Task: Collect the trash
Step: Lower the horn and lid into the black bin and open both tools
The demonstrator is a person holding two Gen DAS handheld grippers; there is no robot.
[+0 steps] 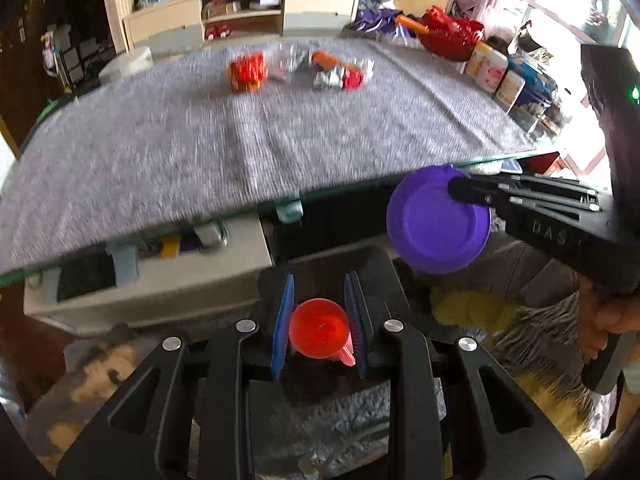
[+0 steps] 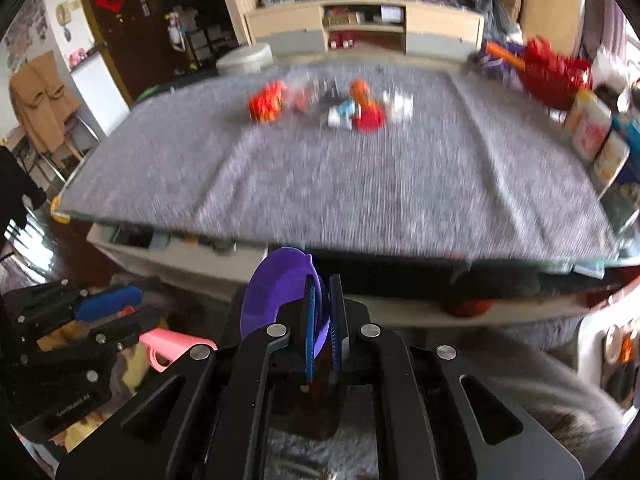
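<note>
My left gripper is shut on a pink cup with a handle, held below the table's front edge; the cup also shows in the right wrist view. My right gripper is shut on the rim of a purple plate, also below the table edge; the plate shows in the left wrist view. A blurred cluster of trash lies far across the grey cloth: an orange-red wrapper, clear plastic, and red and white pieces. The wrapper also shows in the right wrist view.
The grey tablecloth covers a glass-edged table. Jars and boxes line the right side beside a red basket. A low shelf sits under the table. A TV cabinet stands behind.
</note>
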